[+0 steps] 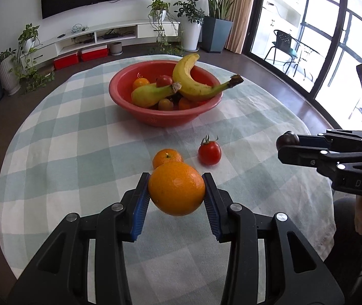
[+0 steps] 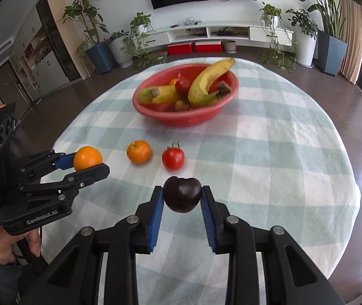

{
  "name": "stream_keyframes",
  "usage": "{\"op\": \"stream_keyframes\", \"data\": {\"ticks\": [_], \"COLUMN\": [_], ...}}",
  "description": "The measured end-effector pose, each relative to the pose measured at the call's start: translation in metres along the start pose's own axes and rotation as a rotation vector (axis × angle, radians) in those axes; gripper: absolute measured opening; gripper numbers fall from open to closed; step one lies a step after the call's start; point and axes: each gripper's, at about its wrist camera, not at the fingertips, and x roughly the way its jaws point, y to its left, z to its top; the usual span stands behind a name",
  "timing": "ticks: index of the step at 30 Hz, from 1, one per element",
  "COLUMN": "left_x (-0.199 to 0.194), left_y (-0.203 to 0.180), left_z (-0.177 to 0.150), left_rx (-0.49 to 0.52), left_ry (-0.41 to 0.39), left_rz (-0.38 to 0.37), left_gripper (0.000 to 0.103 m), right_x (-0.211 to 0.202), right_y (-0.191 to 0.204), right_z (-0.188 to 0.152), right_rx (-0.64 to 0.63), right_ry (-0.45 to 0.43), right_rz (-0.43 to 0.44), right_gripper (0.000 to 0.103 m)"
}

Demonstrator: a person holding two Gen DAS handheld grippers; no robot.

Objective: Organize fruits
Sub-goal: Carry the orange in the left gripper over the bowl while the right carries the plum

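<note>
Left tongs [image 1: 177, 190]: closed on a large orange [image 1: 176, 188], held clear above the bench [image 1: 79, 152].
Right tongs [image 2: 182, 195]: clamped on a dark fruit [image 2: 182, 194], possibly a plum, also off the cloth.
Loose fruit: mandarin [image 2: 139, 151] beside tomato [image 2: 173, 158], ahead of both tongs.
Bowl [image 1: 130, 106]: red, farther back, holding bananas [image 1: 196, 81].
Pose: both angled downward.

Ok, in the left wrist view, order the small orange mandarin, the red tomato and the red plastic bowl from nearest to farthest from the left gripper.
1. Small orange mandarin, on the cloth just beyond the big orange held in the left gripper.
2. Red tomato, farther on, to the right.
3. Red plastic bowl with the bananas, farthest, mid-table.
</note>
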Motion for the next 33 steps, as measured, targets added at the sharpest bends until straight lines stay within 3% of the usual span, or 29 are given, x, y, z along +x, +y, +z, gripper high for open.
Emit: {"op": "stream_keyframes", "data": {"ticks": [9,17,24,33], "left_x": [-0.003,0.054,0.111,0.145], "left_y": [0.031,0.059,0.061,0.056], "left_z": [0.086,0.155,0.162,0.156], "left_rx": [0.049,0.108,0.158,0.156], "left_ry": [-0.061,-0.012,0.054,0.086], "left_rz": [0.041,0.034,0.035,0.022], "left_gripper": [0.038,0.038,0.038,0.038], "right_x": [-0.012,0.053,0.100,0.125], "right_y": [-0.004,0.006,0.008,0.002], "right_z": [0.089,0.145,0.148,0.143], "right_rx": [-0.057,-0.089,-0.116,-0.140], "right_ry": [-0.082,0.025,0.103,0.155], "right_rz": [0.014,0.056,0.030,-0.031], "right_gripper": [0.032,0.032,0.032,0.032]}}
